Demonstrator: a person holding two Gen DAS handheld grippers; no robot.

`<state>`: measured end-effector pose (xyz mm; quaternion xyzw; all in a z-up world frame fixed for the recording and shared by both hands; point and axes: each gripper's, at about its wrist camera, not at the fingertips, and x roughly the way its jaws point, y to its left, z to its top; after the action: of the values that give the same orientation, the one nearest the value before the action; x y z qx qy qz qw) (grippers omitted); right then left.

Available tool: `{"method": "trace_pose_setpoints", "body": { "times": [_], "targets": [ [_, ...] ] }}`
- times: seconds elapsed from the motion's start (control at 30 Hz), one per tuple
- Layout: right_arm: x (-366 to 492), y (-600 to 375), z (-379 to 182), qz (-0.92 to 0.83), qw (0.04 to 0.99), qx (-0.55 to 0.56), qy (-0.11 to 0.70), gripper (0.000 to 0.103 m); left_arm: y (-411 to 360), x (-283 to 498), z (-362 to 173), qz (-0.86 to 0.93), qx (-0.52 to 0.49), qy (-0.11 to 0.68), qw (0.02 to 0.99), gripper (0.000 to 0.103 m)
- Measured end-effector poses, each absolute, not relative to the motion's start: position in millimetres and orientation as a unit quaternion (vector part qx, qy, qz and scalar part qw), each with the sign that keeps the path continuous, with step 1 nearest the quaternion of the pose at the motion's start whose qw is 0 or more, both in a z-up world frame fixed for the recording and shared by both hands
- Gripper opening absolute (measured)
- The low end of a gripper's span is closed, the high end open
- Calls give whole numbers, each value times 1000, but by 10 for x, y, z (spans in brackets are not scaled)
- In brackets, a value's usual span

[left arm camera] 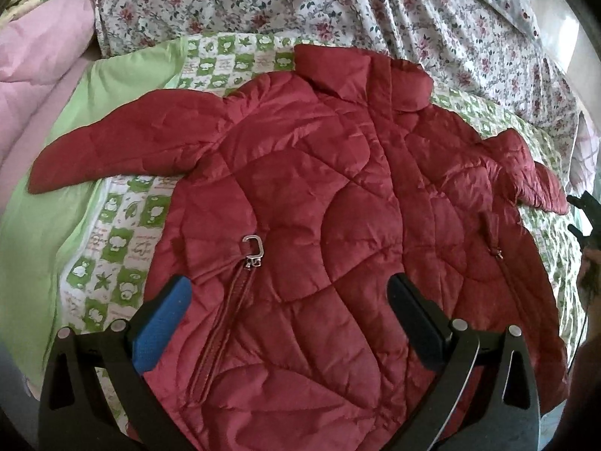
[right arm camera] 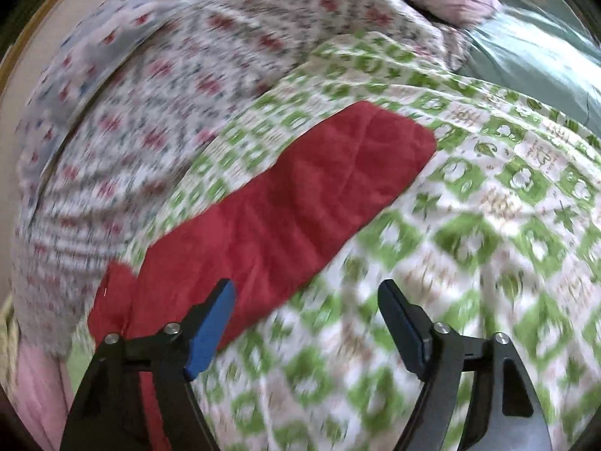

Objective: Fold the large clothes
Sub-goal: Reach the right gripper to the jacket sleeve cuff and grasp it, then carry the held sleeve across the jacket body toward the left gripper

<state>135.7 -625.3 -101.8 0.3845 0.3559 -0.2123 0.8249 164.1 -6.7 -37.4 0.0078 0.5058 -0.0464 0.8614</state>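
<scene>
The red quilted jacket [left arm camera: 300, 203] lay spread front-up across the green-and-white patterned quilt [left arm camera: 112, 240] on the bed, its collar [left arm camera: 360, 75] toward the far edge where the floral sheet [left arm camera: 338, 3] began, and both sleeves stretched outward toward the side edges. That flat, opened-out layout suited a fold that starts with the sleeves, and none appeared to have been folded yet. The left gripper [left arm camera: 289, 323] hung over the lower part of the jacket body, fingers wide apart, nothing between them; a pocket zip with a metal pull [left arm camera: 252, 250] lay just beyond its blue-padded finger [left arm camera: 165, 319]. Its position above the hem area was judged to be a standby or a hold-down point for the body. The right gripper [right arm camera: 306, 323] stood over the quilt beside the jacket's right sleeve [right arm camera: 285, 203], fingers apart and empty; the sleeve ran diagonally from beneath the blue pad [right arm camera: 210, 334] toward the quilt's far edge, its cuff [right arm camera: 398, 139] flat on the quilt. The right view was smeared, so contact between pad and fabric could not be confirmed. The placement suggested an approach to pick up that sleeve.
</scene>
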Motion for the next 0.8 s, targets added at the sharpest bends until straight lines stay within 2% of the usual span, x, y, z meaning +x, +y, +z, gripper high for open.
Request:
{"method": "trace_pose_setpoints", "body": {
  "times": [0.07,0.3,0.4,0.47,0.57,0.8],
  "targets": [
    [1429,-6387,-1108,-224,818,396,353,67,-90,1672,-398,-48,8,507,861,103],
    [1574,-6870,-1602,-229,779,496,309,51,-160,1784,-440,-51,8,504,862,103],
    [1638,-6979,-1666,-229,781,507,285,44,-192,1831,-456,-55,10,502,863,103],
    [1700,-7002,-1676,-233,781,505,286,29,-211,1857,-464,-58,9,499,865,103],
    [1771,-6933,-1557,-225,797,485,282,12,-221,1916,-494,-56,11,501,864,103],
    [1867,-6392,-881,-154,857,411,268,8,-183,2011,-496,-60,-7,496,866,103]
  ]
}}
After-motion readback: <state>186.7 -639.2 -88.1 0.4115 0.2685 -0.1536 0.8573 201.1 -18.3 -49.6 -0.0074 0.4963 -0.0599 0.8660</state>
